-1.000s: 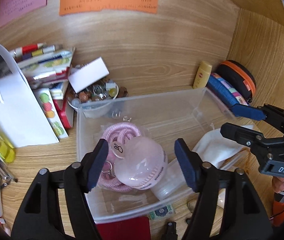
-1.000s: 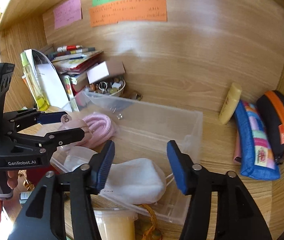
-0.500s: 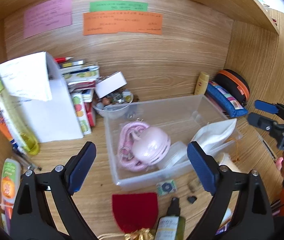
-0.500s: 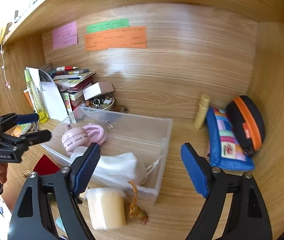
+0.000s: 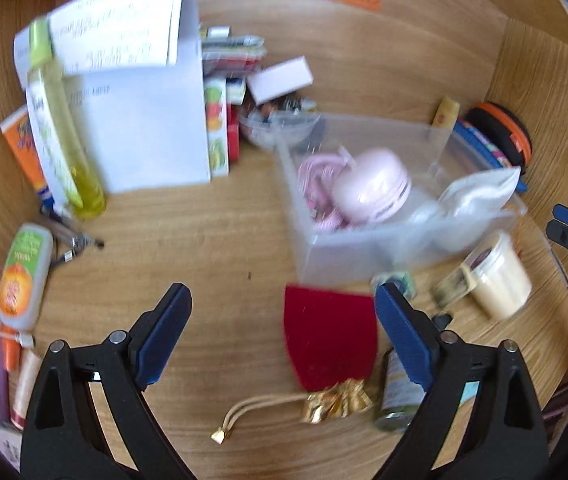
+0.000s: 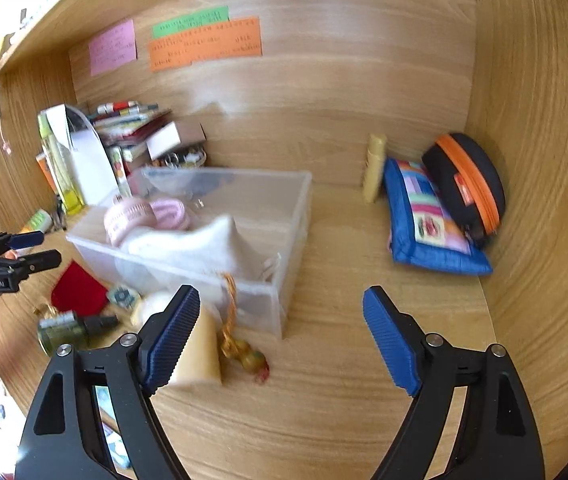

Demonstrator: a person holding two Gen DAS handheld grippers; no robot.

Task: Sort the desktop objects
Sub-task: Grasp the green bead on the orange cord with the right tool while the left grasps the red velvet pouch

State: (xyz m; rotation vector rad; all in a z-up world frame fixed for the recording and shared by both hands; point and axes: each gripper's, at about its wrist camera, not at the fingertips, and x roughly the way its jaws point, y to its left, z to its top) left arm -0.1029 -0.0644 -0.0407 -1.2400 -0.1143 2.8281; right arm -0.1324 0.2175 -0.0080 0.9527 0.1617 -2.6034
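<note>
A clear plastic bin (image 5: 340, 258) (image 6: 284, 216) stands mid-desk. It holds a pink round gadget (image 5: 372, 192), a pink coiled cord (image 5: 316, 172) and a white cloth pouch (image 5: 480, 192) (image 6: 203, 248). My left gripper (image 5: 284, 336) is open and empty, above bare desk just left of a red velvet pouch (image 5: 330, 340) with a gold bow (image 5: 338, 400). My right gripper (image 6: 279, 336) is open and empty, in front of the bin's right end. A cream jar (image 5: 500, 280) (image 6: 199, 352) lies on its side by the bin.
White papers (image 5: 143, 128), a yellow-green bottle (image 5: 63, 140) and books stand at the back left. A small dark bottle (image 5: 398, 396) (image 6: 67, 330) lies near the front. A blue patchwork pouch (image 6: 424, 220), a black-orange case (image 6: 468, 184) and a yellow tube (image 6: 374, 168) sit at the back right.
Both grippers have pulled back from the bin toward the desk front. The left view has swung left and down, now over the red pouch. Both stay open.
</note>
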